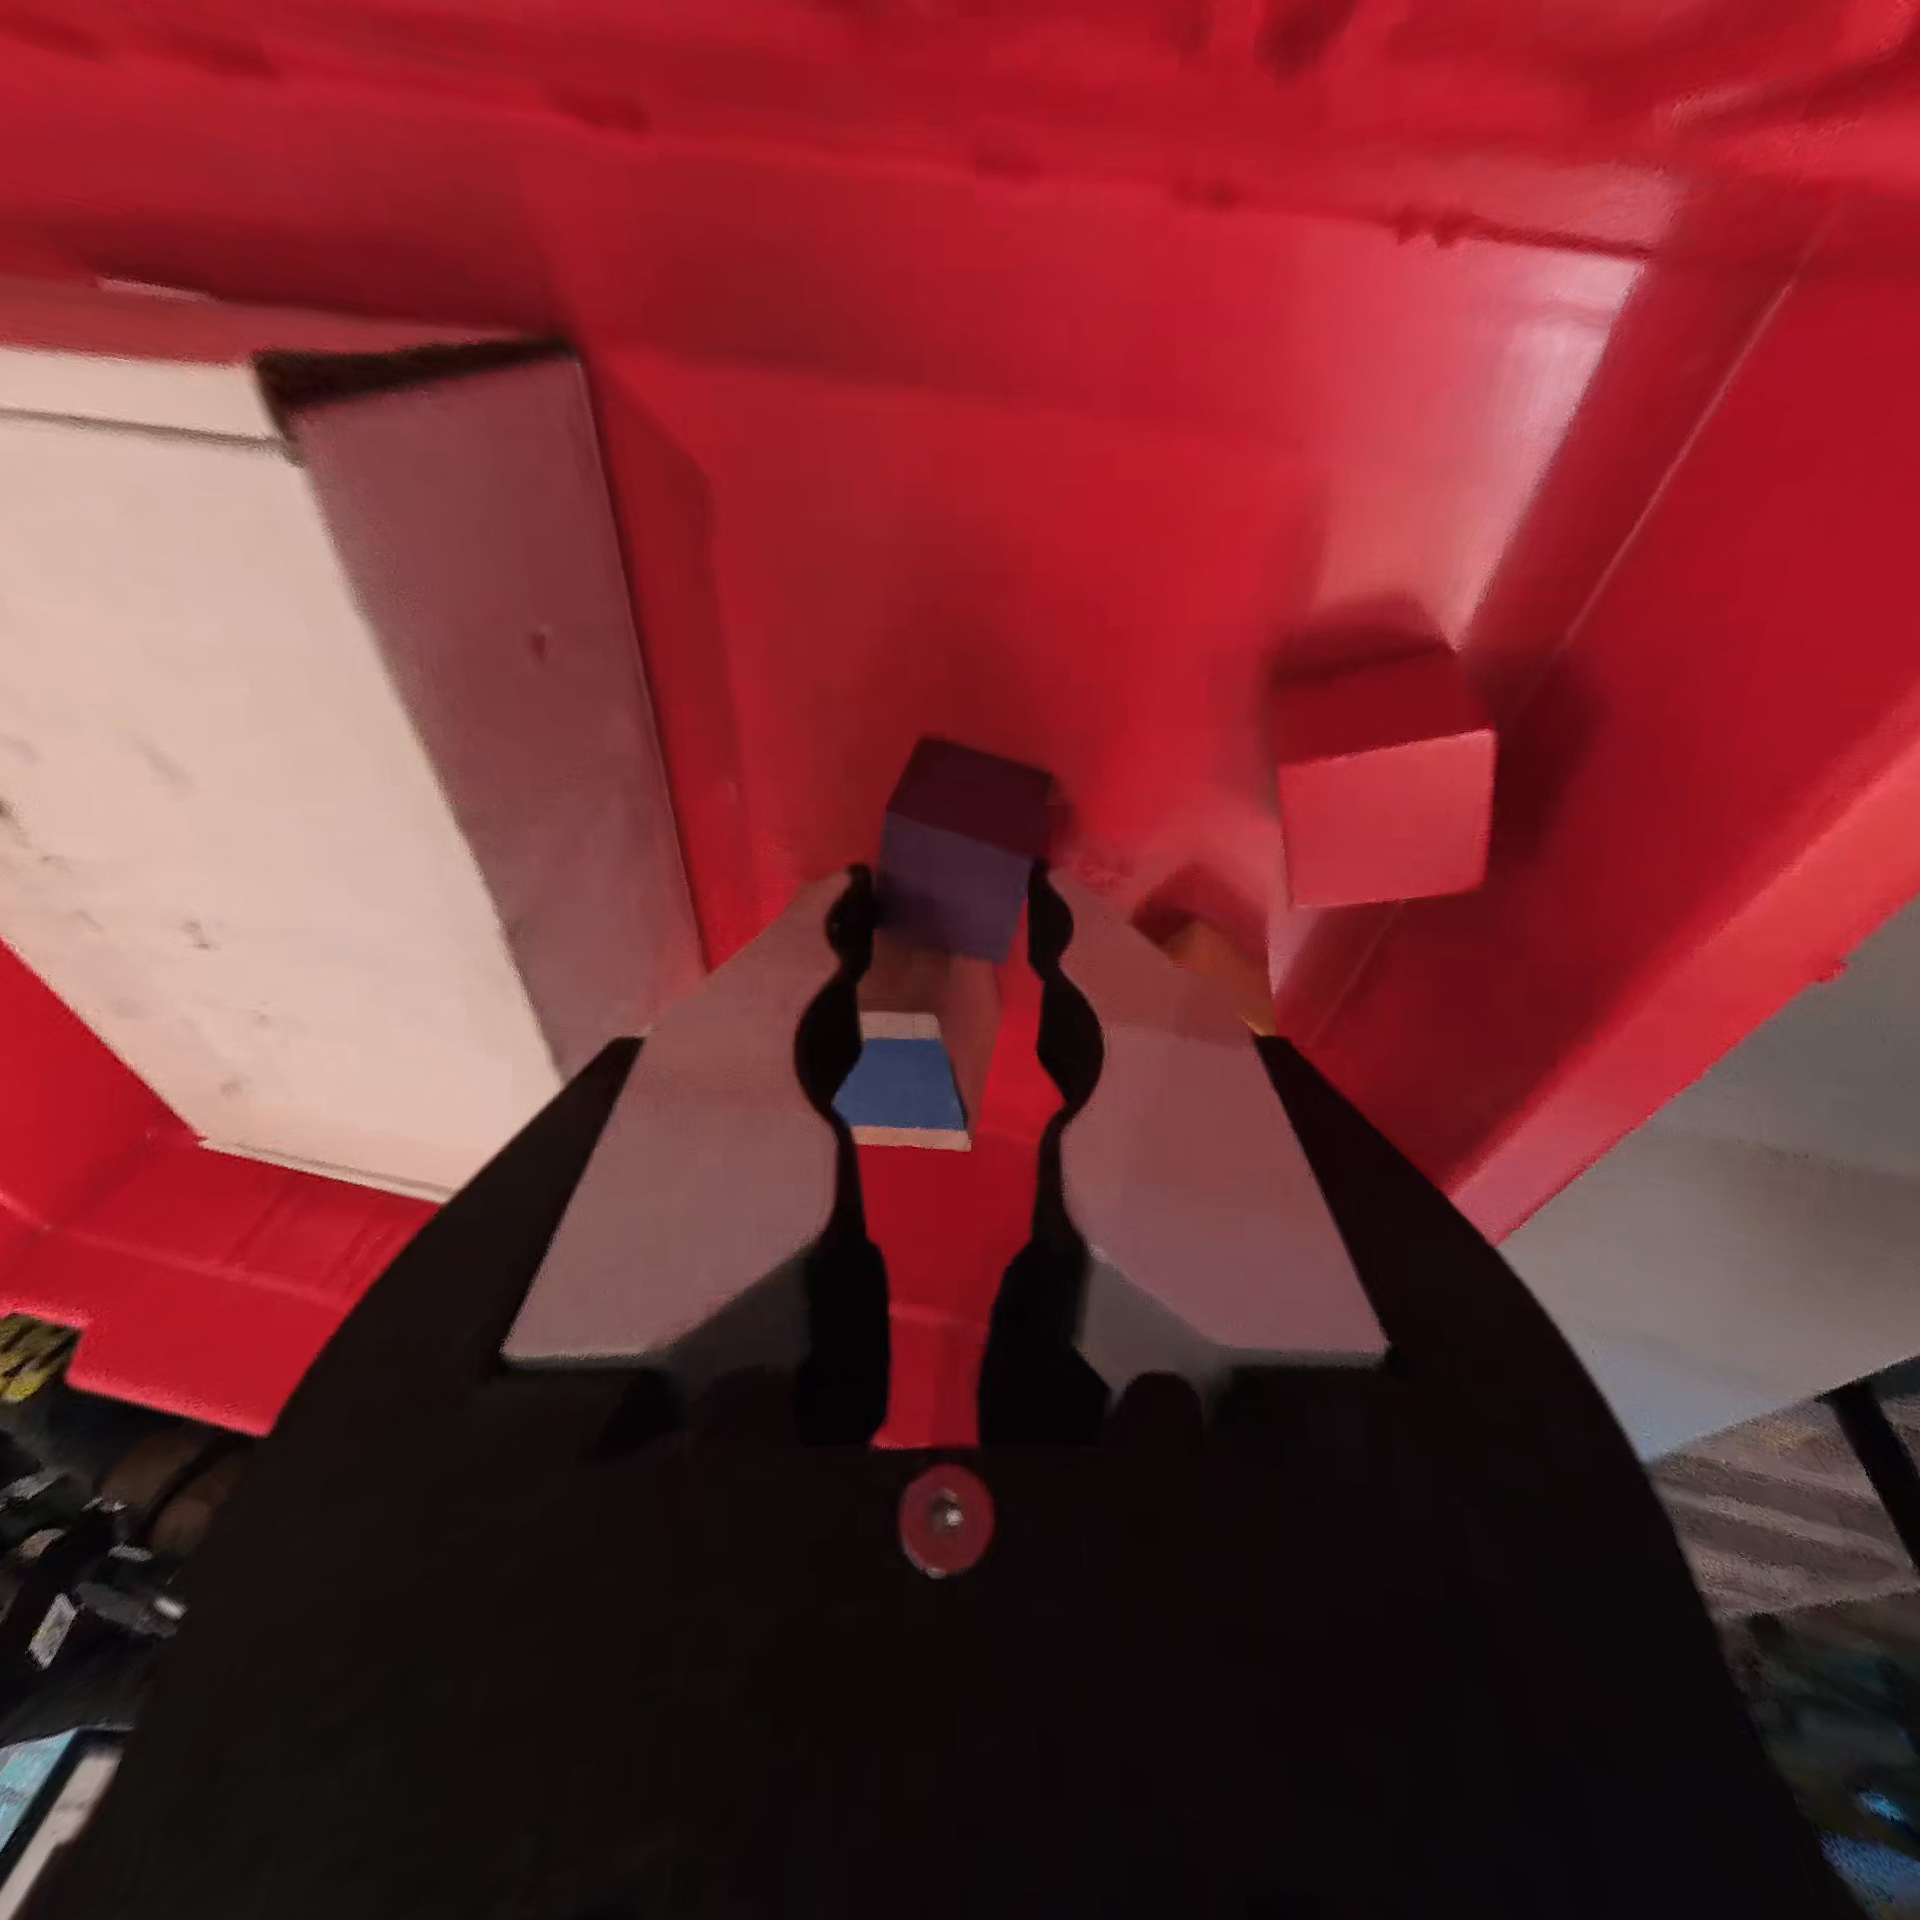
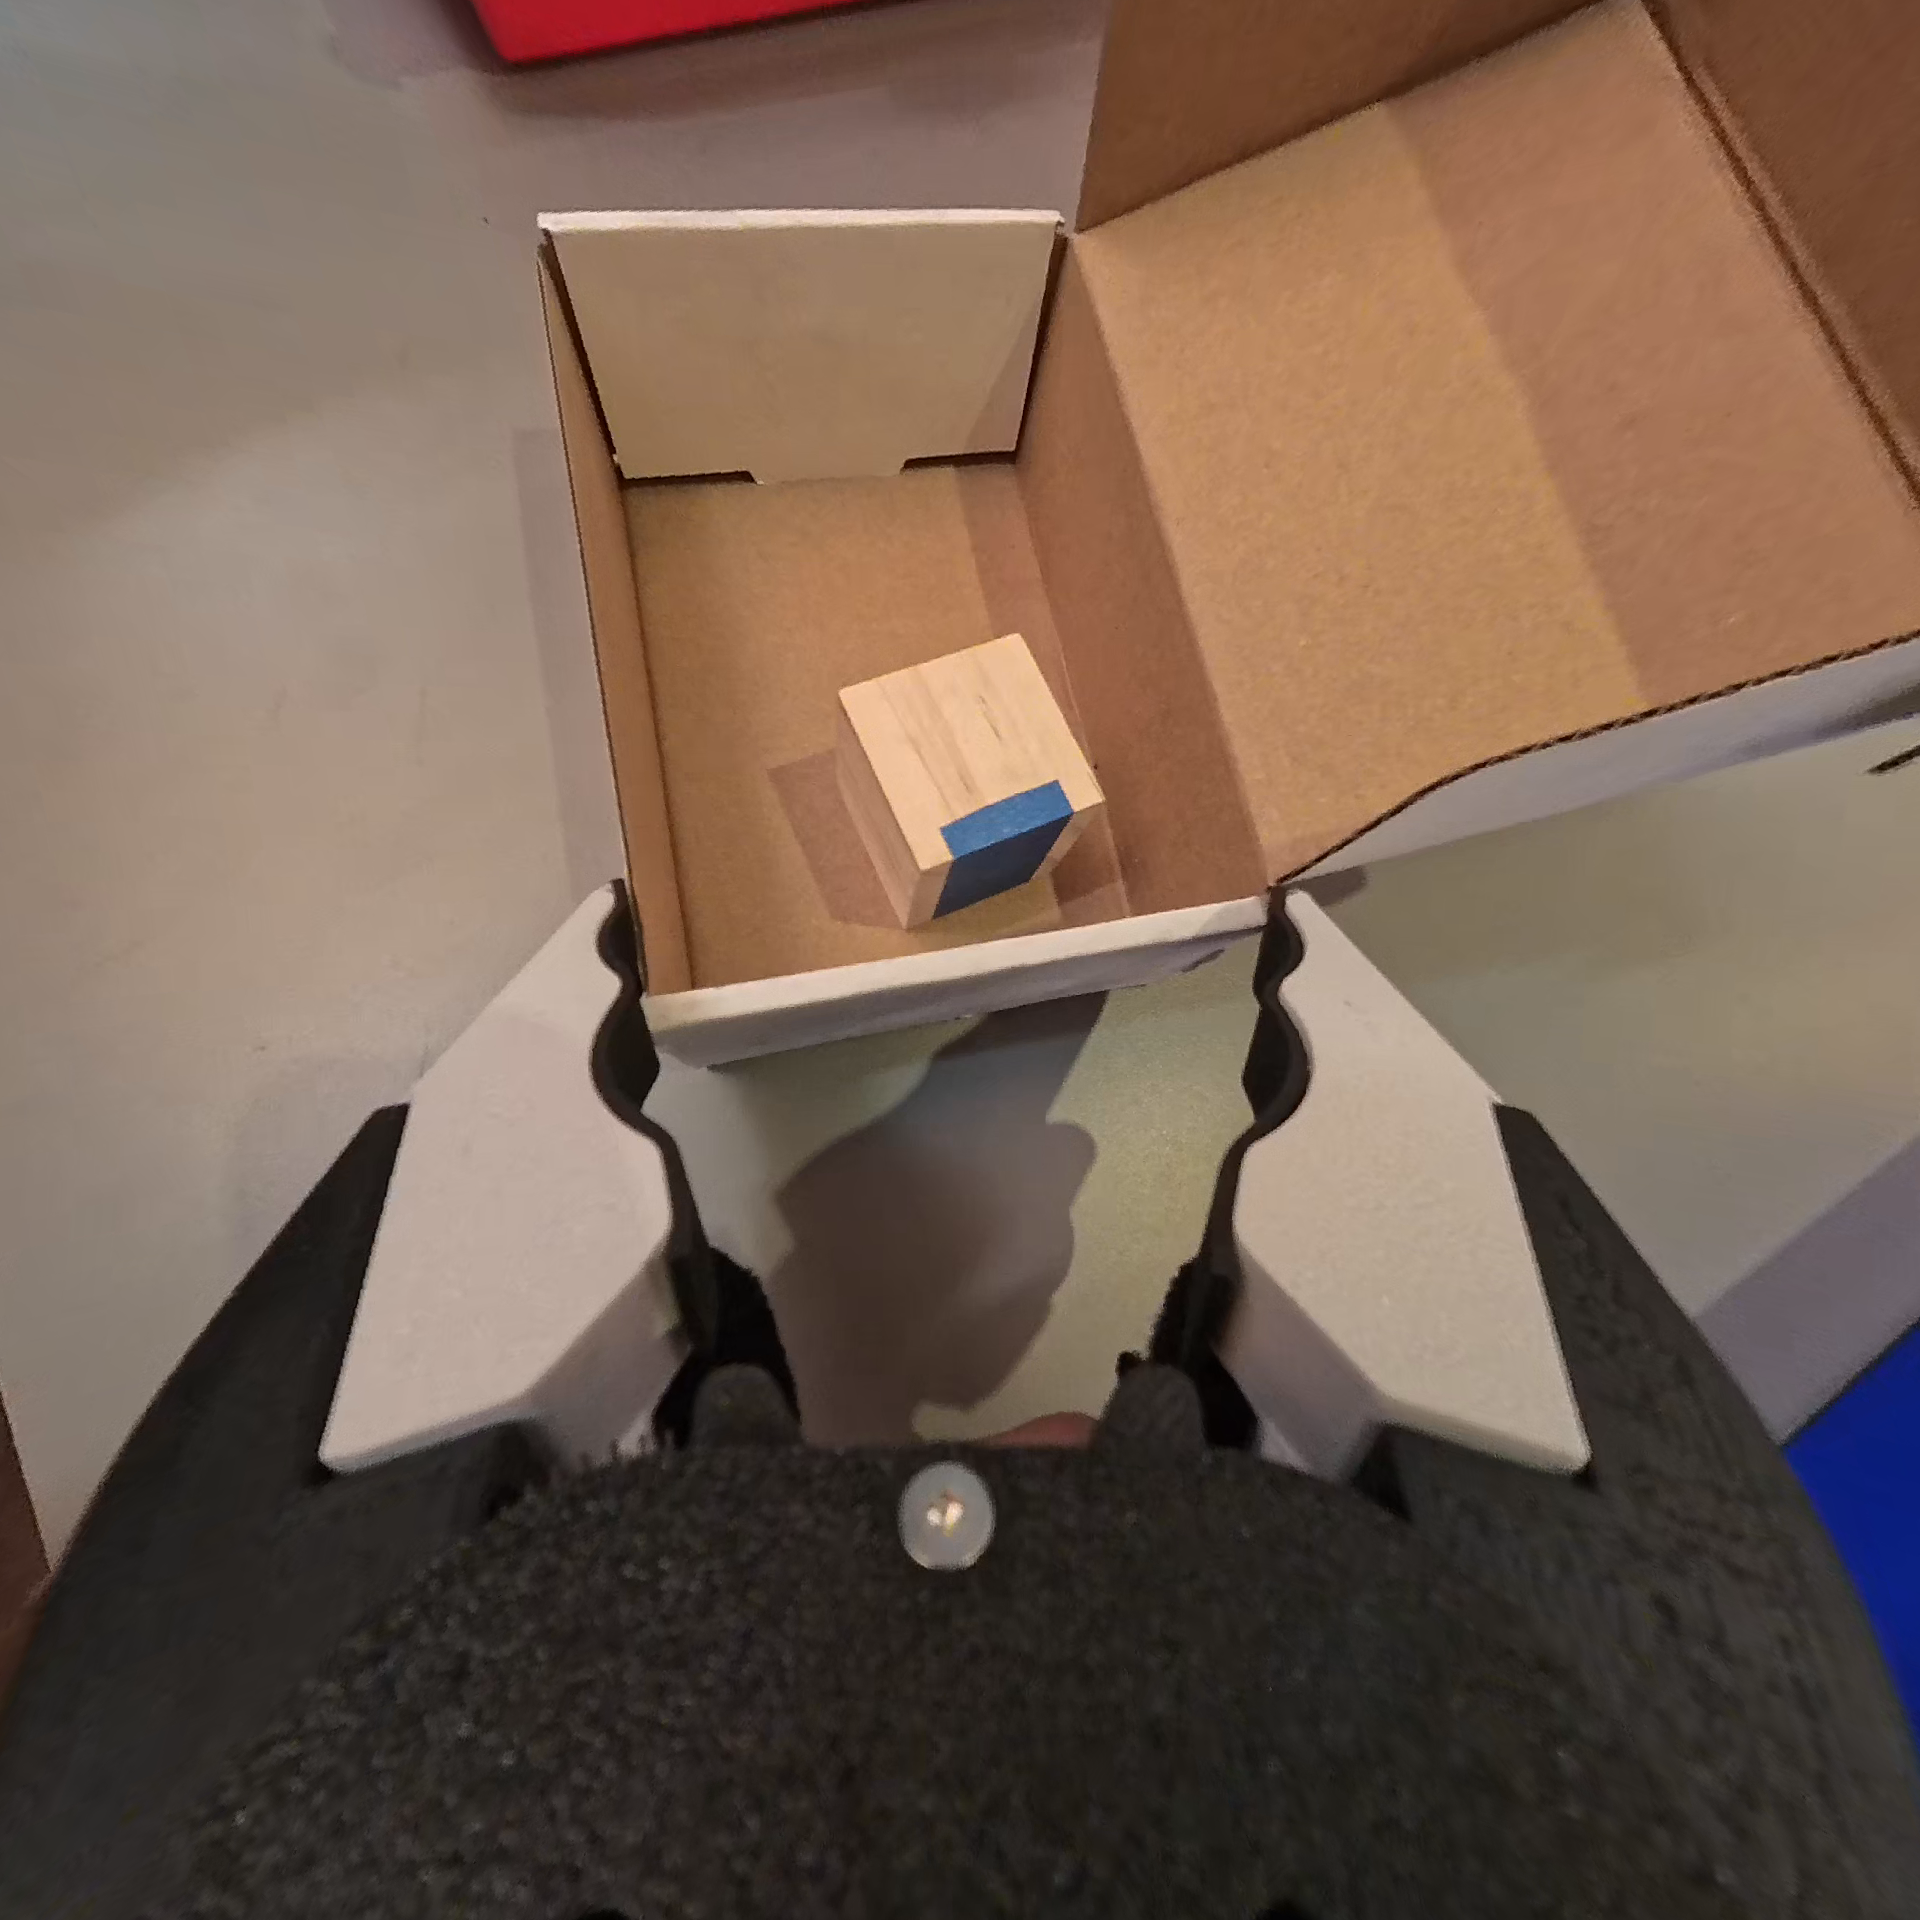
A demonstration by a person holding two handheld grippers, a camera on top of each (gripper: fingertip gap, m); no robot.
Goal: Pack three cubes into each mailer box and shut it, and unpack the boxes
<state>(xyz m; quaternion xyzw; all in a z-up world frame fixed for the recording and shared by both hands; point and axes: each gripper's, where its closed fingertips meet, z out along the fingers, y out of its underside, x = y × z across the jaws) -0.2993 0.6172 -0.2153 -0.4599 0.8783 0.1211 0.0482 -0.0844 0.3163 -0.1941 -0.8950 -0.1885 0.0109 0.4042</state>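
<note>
In the left wrist view my left gripper (image 1: pixel 948 894) reaches into a red bin (image 1: pixel 1039 468), its fingertips closed on the sides of a purple cube (image 1: pixel 961 862). A wooden cube with blue tape (image 1: pixel 909 1086) lies lower between the fingers. A red cube (image 1: pixel 1382 790) sits to the right, and an orange cube (image 1: pixel 1210 951) peeks out behind the right finger. In the right wrist view my right gripper (image 2: pixel 945 914) is open and empty at the near wall of an open mailer box (image 2: pixel 935 997). Inside that box sits a wooden cube with blue tape (image 2: pixel 966 779).
A closed white mailer box (image 1: pixel 260 748) lies in the left part of the red bin. The open box's lid (image 2: pixel 1455 468) leans back to the right. A corner of the red bin (image 2: pixel 623 26) shows at the far edge of the grey table (image 2: pixel 260 520).
</note>
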